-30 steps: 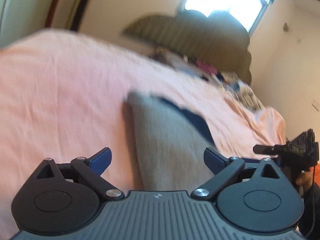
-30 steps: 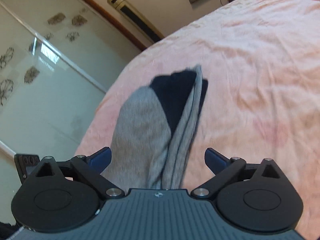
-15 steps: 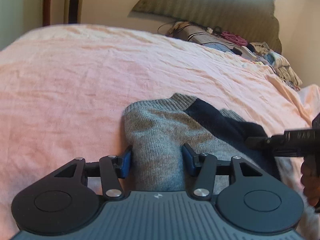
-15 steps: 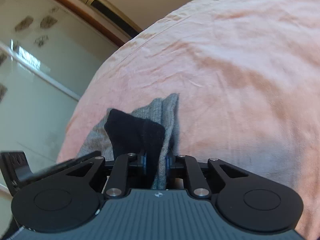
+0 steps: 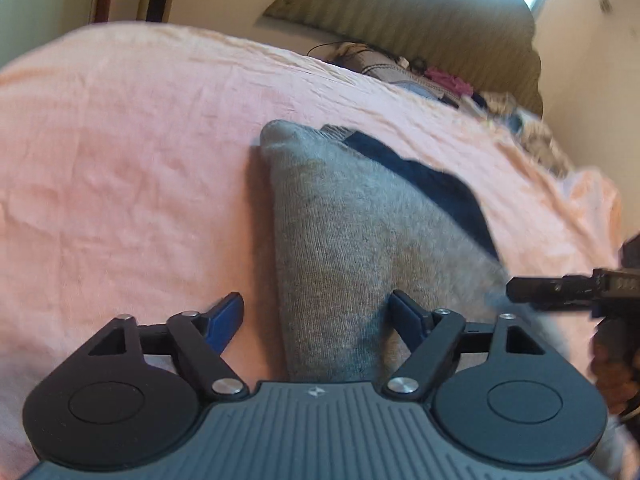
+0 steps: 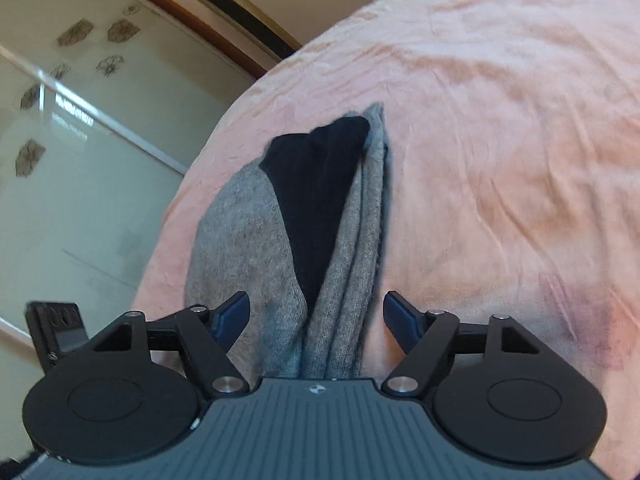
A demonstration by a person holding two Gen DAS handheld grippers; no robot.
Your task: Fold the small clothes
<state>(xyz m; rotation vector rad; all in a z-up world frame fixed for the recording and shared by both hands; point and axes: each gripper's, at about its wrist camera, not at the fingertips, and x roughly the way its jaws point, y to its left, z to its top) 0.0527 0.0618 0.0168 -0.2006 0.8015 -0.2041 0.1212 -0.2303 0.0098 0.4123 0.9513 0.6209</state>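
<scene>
A grey sock with a dark navy heel patch (image 5: 352, 232) lies folded on the pink bedsheet (image 5: 120, 152). My left gripper (image 5: 316, 316) is open, its blue fingers spread either side of the sock's near end. In the right wrist view the same sock (image 6: 320, 216) runs away from me, navy patch on top. My right gripper (image 6: 316, 316) is open too, jaws apart around the sock's near end, not pinching it. The right gripper also shows at the right edge of the left wrist view (image 5: 568, 284).
A padded headboard (image 5: 400, 12) and a pile of clothes (image 5: 440, 80) sit at the far end of the bed. A glass wardrobe door (image 6: 80, 140) stands beyond the bed's edge in the right wrist view.
Half a second ago both grippers were shut on the sock. Both have now opened and let it go, and the sock lies on the sheet.
</scene>
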